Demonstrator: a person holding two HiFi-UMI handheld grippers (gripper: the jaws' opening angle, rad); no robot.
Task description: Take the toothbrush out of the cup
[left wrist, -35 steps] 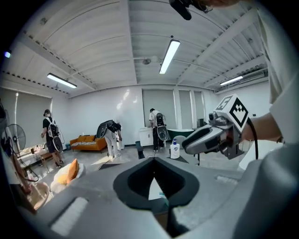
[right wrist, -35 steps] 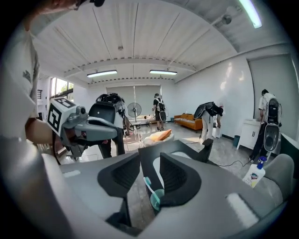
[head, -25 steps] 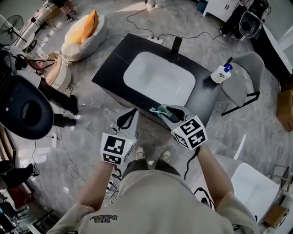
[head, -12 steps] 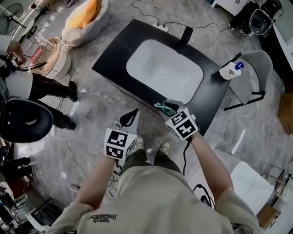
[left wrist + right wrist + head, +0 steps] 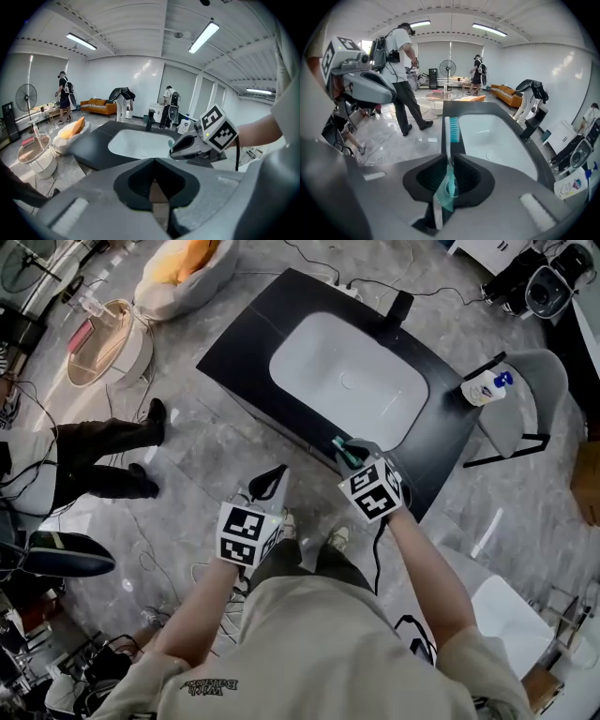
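A teal and white toothbrush (image 5: 451,129) sticks out from between the jaws of my right gripper (image 5: 449,159), bristle head forward. The jaws are closing and their pads press on its handle. In the head view that gripper (image 5: 352,451) hovers over the near edge of the black counter (image 5: 234,352), with the toothbrush (image 5: 341,446) pointing toward the sink. My left gripper (image 5: 277,474) hangs in front of the counter, shut with nothing in it. In the left gripper view its jaws (image 5: 154,161) meet, and the right gripper (image 5: 187,145) shows beyond. No cup is in view.
A white sink basin (image 5: 349,381) is set into the counter, with a black faucet (image 5: 398,306) at its far side. A soap bottle (image 5: 487,387) stands at the counter's right corner beside a grey chair (image 5: 530,395). A person's legs (image 5: 103,442) are at the left.
Both grippers have sunk lower in front of the counter. The toothbrush now points along the right jaws toward the sink. The bystander at the left has shifted.
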